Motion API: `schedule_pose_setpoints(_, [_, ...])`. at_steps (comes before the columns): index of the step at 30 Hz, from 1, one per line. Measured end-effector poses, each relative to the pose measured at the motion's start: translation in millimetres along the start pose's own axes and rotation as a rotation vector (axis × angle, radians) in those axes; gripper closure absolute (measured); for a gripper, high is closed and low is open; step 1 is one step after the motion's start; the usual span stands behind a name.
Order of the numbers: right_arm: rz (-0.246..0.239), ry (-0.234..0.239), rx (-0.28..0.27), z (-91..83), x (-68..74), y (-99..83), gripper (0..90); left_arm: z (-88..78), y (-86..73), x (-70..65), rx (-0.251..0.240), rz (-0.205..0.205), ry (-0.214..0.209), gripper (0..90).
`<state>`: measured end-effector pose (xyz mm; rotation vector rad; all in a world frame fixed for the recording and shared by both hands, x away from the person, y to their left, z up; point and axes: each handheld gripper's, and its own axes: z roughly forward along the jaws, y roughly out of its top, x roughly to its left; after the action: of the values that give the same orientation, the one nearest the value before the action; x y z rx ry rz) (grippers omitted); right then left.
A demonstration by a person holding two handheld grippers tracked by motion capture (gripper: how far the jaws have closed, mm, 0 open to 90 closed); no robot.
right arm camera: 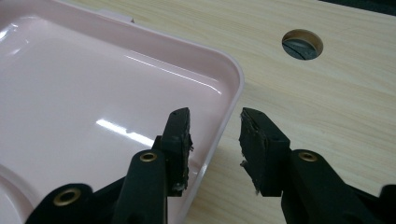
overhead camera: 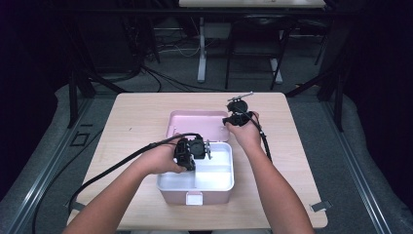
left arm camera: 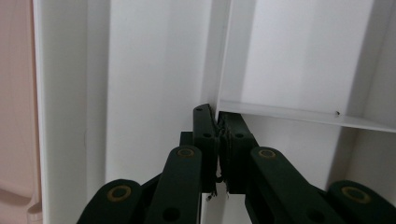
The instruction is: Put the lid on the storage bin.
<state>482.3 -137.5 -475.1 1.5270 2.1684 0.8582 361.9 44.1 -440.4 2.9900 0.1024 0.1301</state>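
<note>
Your left gripper (left arm camera: 218,135) pinched the white tray's divider (left arm camera: 223,56) inside the pink box (overhead camera: 195,187) on the counter (overhead camera: 131,122); your right gripper (right arm camera: 214,140), spread, straddled the pink lid's rim (right arm camera: 233,88) (not yet gripped). Closing remained undone.

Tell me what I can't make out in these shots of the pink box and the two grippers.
- High view: left gripper jaw tips, hidden by its own body.
- Left gripper view: white tray cropped; outline cut off.
- Right gripper view: whether the pads touch the pink lid rim is unclear.
</note>
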Motion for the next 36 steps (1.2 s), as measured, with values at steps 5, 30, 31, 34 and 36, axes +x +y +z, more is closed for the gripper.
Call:
schedule_pose_setpoints(5, [0.008,0.038,0.009,2.3,-1.3,-0.2,68.0,0.0,0.0,-0.1,0.000,0.000,0.000,86.3])
schedule_pose_setpoints(30, [0.088,0.060,0.055,5.8,-4.5,-0.2,75.2,0.0,0.7,-0.5,0.006,0.001,0.004,86.3])
schedule_pose_setpoints(31, [0.092,0.063,0.050,3.8,-4.6,0.4,75.8,0.1,0.6,-0.5,0.005,0.001,0.005,86.3])
schedule_pose_setpoints(34, [0.103,0.070,0.043,2.4,-4.9,0.8,76.4,0.0,0.8,-0.3,0.006,0.000,0.003,86.3])
schedule_pose_setpoints(36, [0.101,0.068,0.041,-0.2,-4.9,1.5,76.7,0.1,0.8,-0.5,0.006,0.001,0.005,86.3])
